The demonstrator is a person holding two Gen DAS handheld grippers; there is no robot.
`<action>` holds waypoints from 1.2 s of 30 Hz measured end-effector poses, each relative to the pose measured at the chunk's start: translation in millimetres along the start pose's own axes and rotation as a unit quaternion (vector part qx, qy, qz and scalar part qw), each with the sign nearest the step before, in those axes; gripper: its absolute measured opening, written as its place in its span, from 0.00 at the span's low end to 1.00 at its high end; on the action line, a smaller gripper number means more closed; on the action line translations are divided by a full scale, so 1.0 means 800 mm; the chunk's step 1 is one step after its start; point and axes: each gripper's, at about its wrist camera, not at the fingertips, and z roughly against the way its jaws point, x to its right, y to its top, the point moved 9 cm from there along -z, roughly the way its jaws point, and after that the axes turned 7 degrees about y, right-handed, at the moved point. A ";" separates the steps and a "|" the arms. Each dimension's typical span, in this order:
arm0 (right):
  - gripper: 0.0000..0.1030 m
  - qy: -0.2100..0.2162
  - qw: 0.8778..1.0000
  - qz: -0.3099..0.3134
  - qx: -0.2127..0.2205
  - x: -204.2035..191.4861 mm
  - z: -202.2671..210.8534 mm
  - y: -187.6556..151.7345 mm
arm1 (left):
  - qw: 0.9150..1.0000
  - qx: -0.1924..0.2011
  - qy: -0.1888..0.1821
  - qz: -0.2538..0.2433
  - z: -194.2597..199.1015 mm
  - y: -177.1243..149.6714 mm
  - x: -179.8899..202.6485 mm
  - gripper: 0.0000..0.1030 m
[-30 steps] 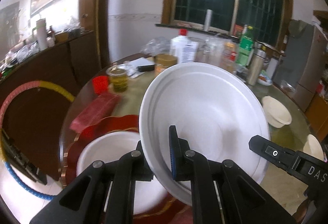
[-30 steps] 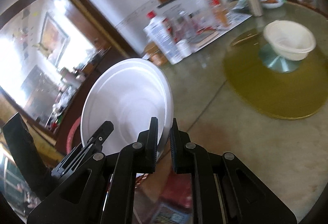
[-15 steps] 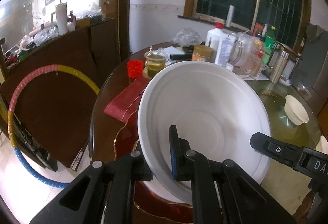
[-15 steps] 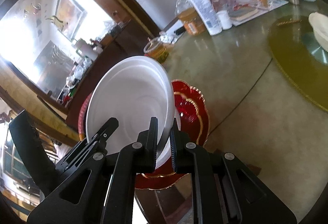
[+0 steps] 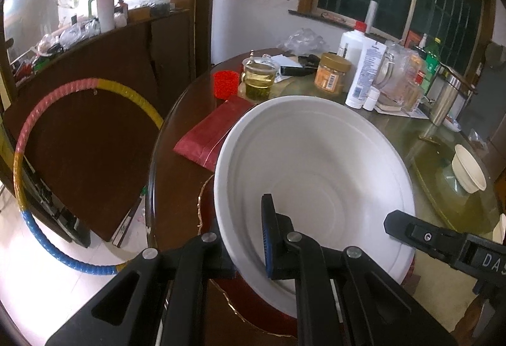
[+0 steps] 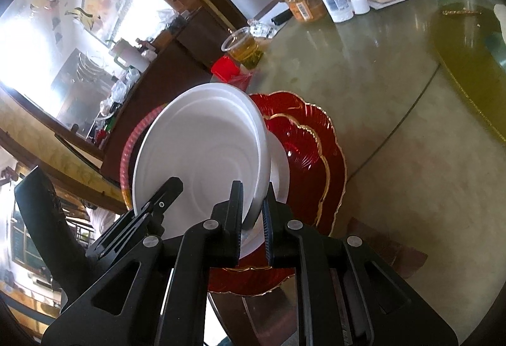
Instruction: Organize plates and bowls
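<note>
A large white plate hangs tilted above the table's near edge, held by its rim from two sides. My left gripper is shut on its near-left rim. My right gripper is shut on the opposite rim, and its black finger shows at the right of the left wrist view. Right below the held white plate lies a stack of red gold-edged plates with another white plate on top. A cream bowl stands on the far green turntable.
Behind the stack lie a red packet, a red cup and a glass of tea. Jars and bottles crowd the back of the round table. A hoop leans on the dark cabinet beyond the table's left edge.
Both grippers have carried the white plate left and down. It now hangs over the red plate stack and hides the white plate that was visible on it in the left wrist view.
</note>
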 end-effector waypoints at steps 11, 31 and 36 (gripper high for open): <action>0.20 -0.006 1.000 -0.010 0.001 0.005 -0.002 0.002 | 0.999 0.013 0.004 0.031 0.006 0.008 -0.016 0.51; 0.78 0.041 0.985 -0.108 0.128 0.060 0.099 0.031 | 0.983 0.161 -0.016 0.082 0.084 0.050 0.007 0.82; 0.79 0.041 0.976 -0.145 0.156 0.097 0.140 0.028 | 0.984 0.169 -0.046 0.019 0.091 0.047 0.073 0.86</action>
